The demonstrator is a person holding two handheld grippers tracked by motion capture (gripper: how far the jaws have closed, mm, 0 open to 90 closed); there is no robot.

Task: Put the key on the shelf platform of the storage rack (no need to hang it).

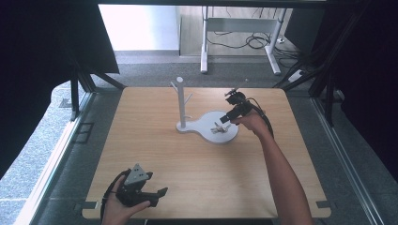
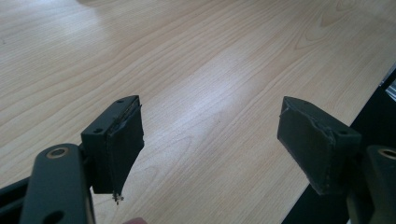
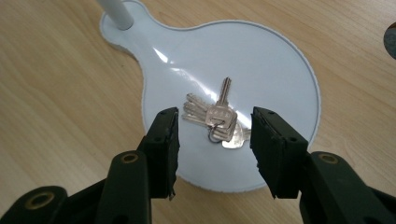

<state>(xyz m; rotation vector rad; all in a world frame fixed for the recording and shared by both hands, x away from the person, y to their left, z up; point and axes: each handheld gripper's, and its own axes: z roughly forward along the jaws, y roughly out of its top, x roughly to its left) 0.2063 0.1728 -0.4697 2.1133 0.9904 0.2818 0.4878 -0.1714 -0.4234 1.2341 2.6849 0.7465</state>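
we are working at a light wooden surface with a gripper in each hand. a bunch of keys is lying on the round dish end of a white stand, which is sitting a little toward the far right of the surface's middle. the keys are fanning out flat on the white dish, one key pointing up and away from the ring and the others spreading to the left, as the right gripper view is showing them. the stand's upright pole, with short pegs near its top, is rising from the narrow end of the base, on the side nearer the surface's left edge.

our right gripper is hovering just above the dish with its jaws about half open. the keys are lying between and below the pads, and the pads are not pressing on them; nothing is being held. in the high view, this right gripper is tilting down over the dish from the far right side.

our left gripper is resting low by the near left corner of the surface, well apart from the stand. its jaws are standing wide open with only bare wood between them, as the left gripper view is showing.
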